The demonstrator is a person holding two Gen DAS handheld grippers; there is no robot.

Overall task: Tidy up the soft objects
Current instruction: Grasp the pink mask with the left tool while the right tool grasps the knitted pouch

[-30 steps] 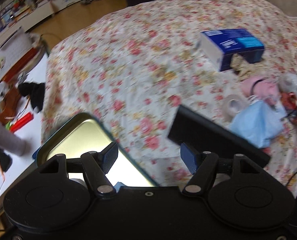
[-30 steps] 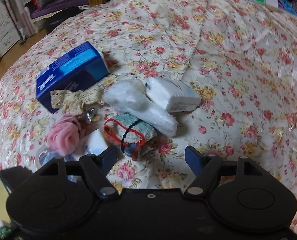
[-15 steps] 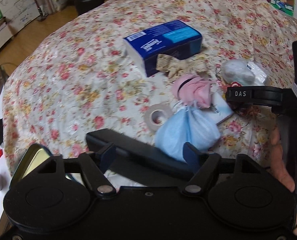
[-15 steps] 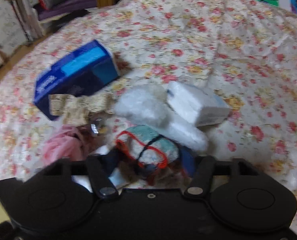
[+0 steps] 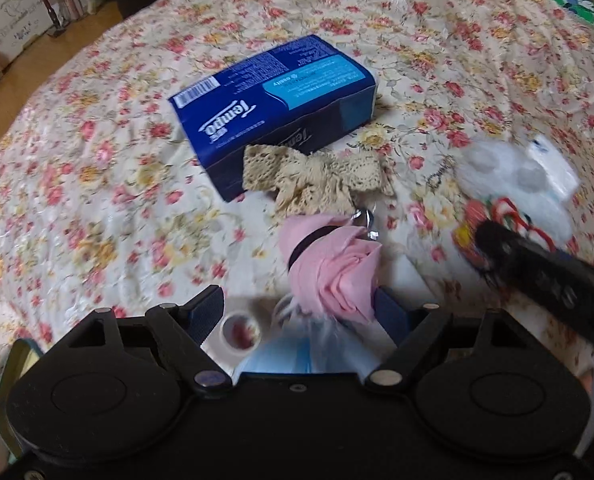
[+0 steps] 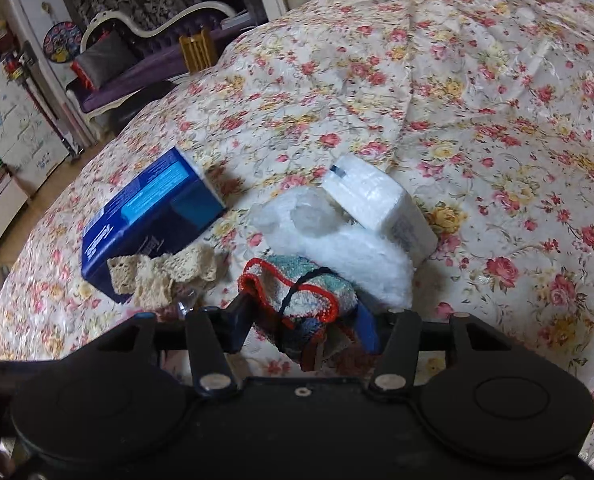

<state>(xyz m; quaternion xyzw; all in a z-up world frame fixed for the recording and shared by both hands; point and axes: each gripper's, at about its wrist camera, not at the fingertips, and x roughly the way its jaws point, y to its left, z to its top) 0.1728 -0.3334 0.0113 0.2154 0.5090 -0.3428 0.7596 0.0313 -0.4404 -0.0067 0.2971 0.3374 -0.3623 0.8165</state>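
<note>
Closing your right tongs [image 6: 303,326] around the rolled towel [image 6: 299,294], you are squeezing something light and squashy mid-roll, while your left tongs [image 5: 297,316] are hanging wide apart over the pink cloth bundle [image 5: 333,268].

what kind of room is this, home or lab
Most likely a home, perhaps a living room or bedroom: a floral cover spread over the surface, a purple chaise with a cushion behind, and a tissue pack among household bits.
</note>
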